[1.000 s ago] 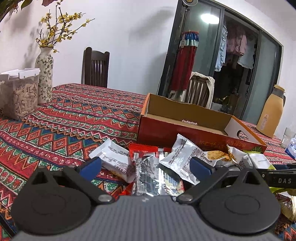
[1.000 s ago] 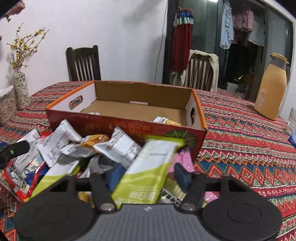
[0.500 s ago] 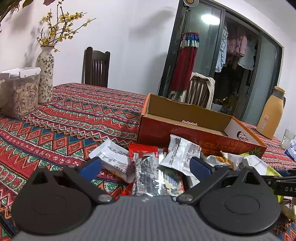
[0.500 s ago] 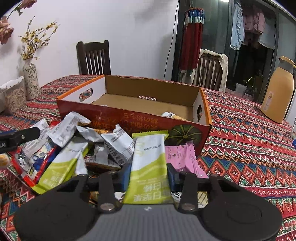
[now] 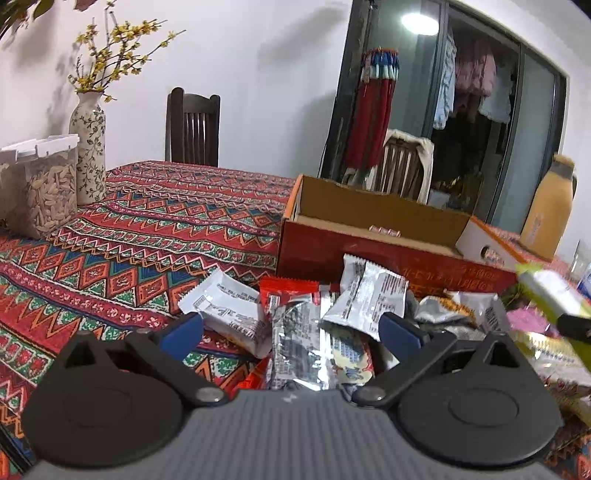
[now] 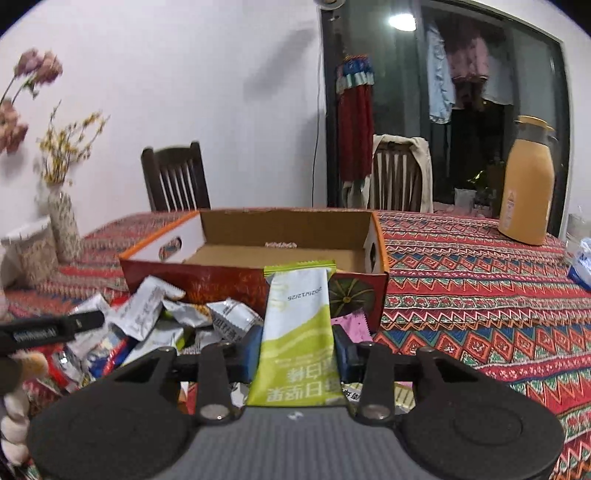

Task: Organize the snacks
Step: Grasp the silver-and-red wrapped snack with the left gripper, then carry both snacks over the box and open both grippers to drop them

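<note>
Holding the green-and-white snack bar (image 6: 297, 332), your right gripper (image 6: 297, 347) has just closed its fingers on the wrapper's 2 long edges. The bar's long axis runs straight ahead along the fingers, its crimped end pointing at the open cardboard box (image 6: 236, 273), which sits directly beyond it on the surface. Your left gripper (image 5: 291, 328) hovers with fingers open over the snack pile (image 5: 295, 325), holding nothing, farther from the box's opening.

White walls (image 6: 184, 74). Dark wooden chair (image 5: 192, 129) behind patterned tablecloth (image 5: 147, 221). Glazed sliding door (image 6: 480, 110), ceiling light (image 6: 400, 20) reflected. Clothes-draped second chair (image 6: 400, 177).
</note>
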Demonstrator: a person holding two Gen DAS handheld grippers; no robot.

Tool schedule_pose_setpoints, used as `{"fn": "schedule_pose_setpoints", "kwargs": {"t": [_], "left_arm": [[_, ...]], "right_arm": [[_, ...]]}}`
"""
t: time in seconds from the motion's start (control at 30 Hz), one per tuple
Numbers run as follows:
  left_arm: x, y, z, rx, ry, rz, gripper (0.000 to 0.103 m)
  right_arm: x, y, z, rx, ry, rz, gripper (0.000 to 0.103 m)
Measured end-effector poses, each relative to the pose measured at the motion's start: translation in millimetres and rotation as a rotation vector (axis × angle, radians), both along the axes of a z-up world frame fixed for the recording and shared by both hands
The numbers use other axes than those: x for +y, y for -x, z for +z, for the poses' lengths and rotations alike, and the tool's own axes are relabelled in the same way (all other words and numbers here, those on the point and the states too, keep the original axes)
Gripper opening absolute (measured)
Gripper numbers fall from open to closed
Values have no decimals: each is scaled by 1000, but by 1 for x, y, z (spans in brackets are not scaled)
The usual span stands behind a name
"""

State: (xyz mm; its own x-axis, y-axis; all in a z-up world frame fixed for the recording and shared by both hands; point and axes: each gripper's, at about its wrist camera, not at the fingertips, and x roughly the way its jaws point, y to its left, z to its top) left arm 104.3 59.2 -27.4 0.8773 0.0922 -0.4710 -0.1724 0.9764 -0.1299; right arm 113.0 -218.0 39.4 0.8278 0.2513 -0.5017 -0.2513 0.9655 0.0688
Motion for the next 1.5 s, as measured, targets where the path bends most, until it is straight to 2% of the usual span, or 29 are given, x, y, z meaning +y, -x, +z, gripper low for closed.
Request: {"fn": "schedule_pose_setpoints", "kwargs": {"t": [0.17,0.3,0.43,0.57,0.63,0.67,0.77,1.07,1.27,1.5], "left_arm": [[-26,-5,1,58,-168,-68,101],[-43,-13,1,123,-268,-129,82],[-45,-26,-3,186,-285,-134,81],[-40,-40,-7,243,-240,-134,81],[-38,-46,-10,263,-233,-128,77],[-37,-48,-13,280,-222,-129,72],[-35,-45,-13,271,-204,-129,65],[-31,-27,-6,226,-222,-100,65],[-29,-4,12,149,-231,-81,65],[-25,13,42,52,-207,-61,65]], "right_arm": [[-10,6,-2,-3,-34,-2,38],[-16,8,-5,0,-60,-7,38],[-21,11,-9,3,-84,-6,38],[-25,12,-11,6,-101,-2,38],[-27,13,-12,8,-109,-1,38],[-27,13,-12,8,-113,0,38],[-28,15,-14,10,-122,4,38],[-30,17,-16,13,-139,14,38],[-29,21,-14,8,-143,18,38],[-26,23,-9,-9,-141,17,38]]}}
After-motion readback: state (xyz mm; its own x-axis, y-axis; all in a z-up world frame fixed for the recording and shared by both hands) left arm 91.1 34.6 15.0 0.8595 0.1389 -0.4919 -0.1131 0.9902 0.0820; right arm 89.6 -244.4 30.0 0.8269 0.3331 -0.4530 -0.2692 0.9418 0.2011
